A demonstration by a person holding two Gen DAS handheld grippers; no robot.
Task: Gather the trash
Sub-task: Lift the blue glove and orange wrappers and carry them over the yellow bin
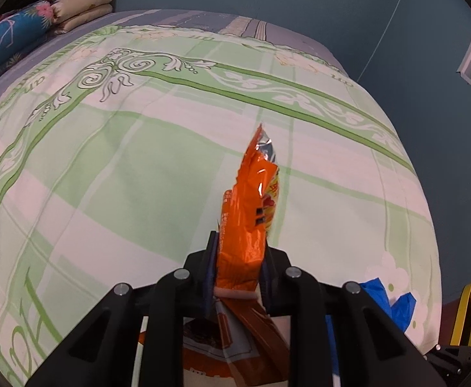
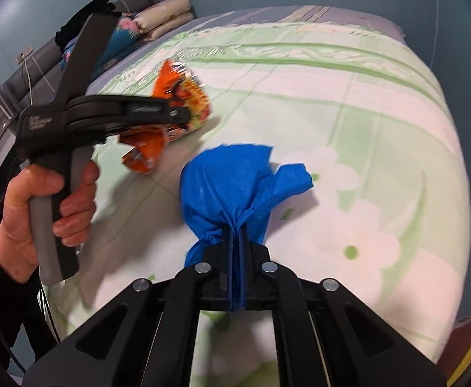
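Note:
My left gripper (image 1: 240,254) is shut on an orange snack wrapper (image 1: 251,200), which sticks up between the fingers above the bed. In the right wrist view the same gripper (image 2: 174,113) is held by a hand at the left, with the orange wrapper (image 2: 177,93) in its jaws. My right gripper (image 2: 235,235) is shut on a crumpled blue tissue (image 2: 232,187), lifted a little above the bedspread. The blue tissue also shows at the lower right of the left wrist view (image 1: 393,303).
A bed with a green-and-white patterned bedspread (image 1: 138,161) fills both views. Folded pillows and a blue floral bolster (image 1: 25,29) lie at the head, far left. A blue wall stands behind. A yellow rim (image 1: 467,312) shows beyond the bed's right edge.

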